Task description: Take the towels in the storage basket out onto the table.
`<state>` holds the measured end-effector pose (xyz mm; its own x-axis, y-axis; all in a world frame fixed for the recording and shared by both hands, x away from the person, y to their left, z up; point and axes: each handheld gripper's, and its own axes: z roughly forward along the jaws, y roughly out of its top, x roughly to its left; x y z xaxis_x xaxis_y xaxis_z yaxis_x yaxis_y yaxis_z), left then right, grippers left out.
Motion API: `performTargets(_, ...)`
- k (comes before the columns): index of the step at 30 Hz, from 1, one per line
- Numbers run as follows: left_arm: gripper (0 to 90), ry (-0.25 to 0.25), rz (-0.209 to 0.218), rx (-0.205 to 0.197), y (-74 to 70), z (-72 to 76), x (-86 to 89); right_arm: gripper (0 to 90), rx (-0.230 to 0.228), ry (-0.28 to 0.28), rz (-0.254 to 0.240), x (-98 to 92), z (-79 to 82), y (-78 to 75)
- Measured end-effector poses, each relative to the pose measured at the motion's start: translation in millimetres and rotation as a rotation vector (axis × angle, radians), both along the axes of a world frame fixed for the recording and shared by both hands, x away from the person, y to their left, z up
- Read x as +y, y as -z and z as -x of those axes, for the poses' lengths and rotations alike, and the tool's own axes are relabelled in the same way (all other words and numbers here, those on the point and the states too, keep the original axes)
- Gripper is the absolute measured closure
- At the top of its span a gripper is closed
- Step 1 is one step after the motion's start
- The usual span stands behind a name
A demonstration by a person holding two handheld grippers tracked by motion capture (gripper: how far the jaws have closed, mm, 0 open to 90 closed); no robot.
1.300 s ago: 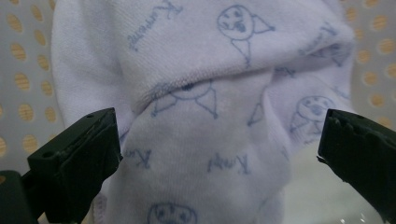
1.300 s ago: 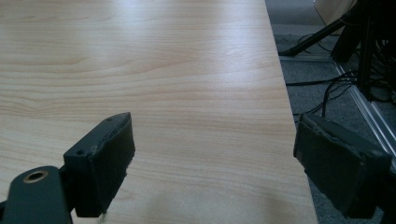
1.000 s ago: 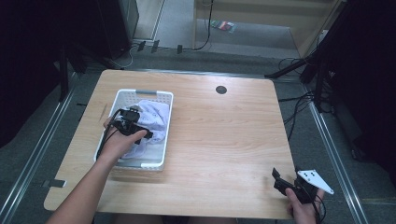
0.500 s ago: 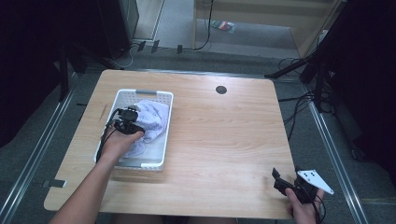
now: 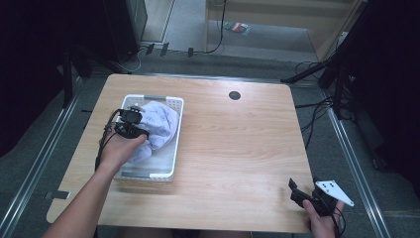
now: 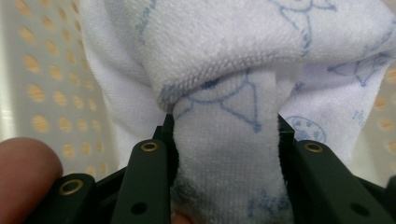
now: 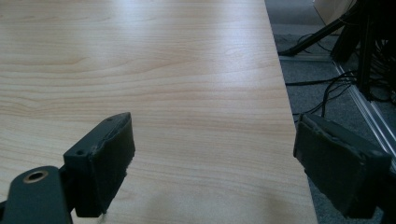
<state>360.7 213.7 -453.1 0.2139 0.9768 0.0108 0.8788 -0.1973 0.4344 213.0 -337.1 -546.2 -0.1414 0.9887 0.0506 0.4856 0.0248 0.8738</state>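
A white towel with blue drawings lies bunched in a white perforated basket at the left of the wooden table. My left gripper is over the basket and its jaws have just been closing. In the left gripper view it is shut on a fold of the towel, which bulges above the jaws. The basket wall shows behind the cloth. My right gripper rests at the table's near right corner. It is open, with bare wood between its pads.
A round cable hole sits at the far middle of the table. The table's right edge runs close beside my right gripper, with cables and a metal rail on the floor beyond. A thumb shows beside the left jaw.
The left hand has risen a little over the basket, and the towel's top now bunches up against the gripper. The right hand has stayed in place.
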Motion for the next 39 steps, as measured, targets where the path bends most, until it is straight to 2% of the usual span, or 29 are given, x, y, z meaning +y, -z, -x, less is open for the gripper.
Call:
performTargets(2,62.6,0.001,-0.004,-0.03,-14.2,2.4,3.4,12.7,0.001,0.0,0.0,0.1,-0.1,0.0)
performTargets(3,62.5,0.001,-0.004,-0.03,-14.2,2.4,3.4,12.7,0.001,0.0,0.0,0.1,-0.1,0.0)
performTargets(6,62.5,0.004,0.001,-0.055,-31.1,4.9,7.8,12.8,0.001,0.0,0.001,-0.1,-0.1,0.0)
performTargets(11,62.5,0.021,0.004,-0.074,-42.6,7.3,6.4,12.7,0.001,0.001,0.0,0.0,-0.1,0.0)
performTargets(13,62.2,0.049,0.008,-0.059,-47.2,7.3,3.1,12.8,0.001,0.002,0.0,0.1,-0.2,0.0)
performTargets(19,62.0,0.08,0.012,-0.083,-57.3,6.4,-13.4,12.7,0.001,0.001,0.002,0.0,-0.4,0.1)
performTargets(24,61.9,0.118,0.016,-0.092,-64.8,5.6,-34.5,12.8,0.003,0.001,0.0,-0.3,-0.2,0.0)
performTargets(26,61.9,0.123,0.017,-0.092,-65.3,5.6,-37.4,12.7,0.001,0.001,0.0,-0.4,-0.1,0.0)
performTargets(27,61.9,0.138,0.026,-0.092,-66.8,4.7,-45.2,12.8,0.0,0.001,-0.002,-0.6,-0.1,0.0)
performTargets(28,61.9,0.138,0.026,-0.092,-66.8,4.7,-45.2,12.8,0.0,0.001,-0.002,-0.6,-0.1,0.0)
performTargets(35,61.9,0.189,0.026,-0.098,-68.6,2.3,-83.9,12.8,-0.003,0.001,-0.006,-1.3,-0.1,0.1)
performTargets(39,61.9,0.209,0.031,-0.1,-69.0,1.5,-98.6,12.7,-0.003,-0.001,-0.007,-1.4,-0.1,0.1)
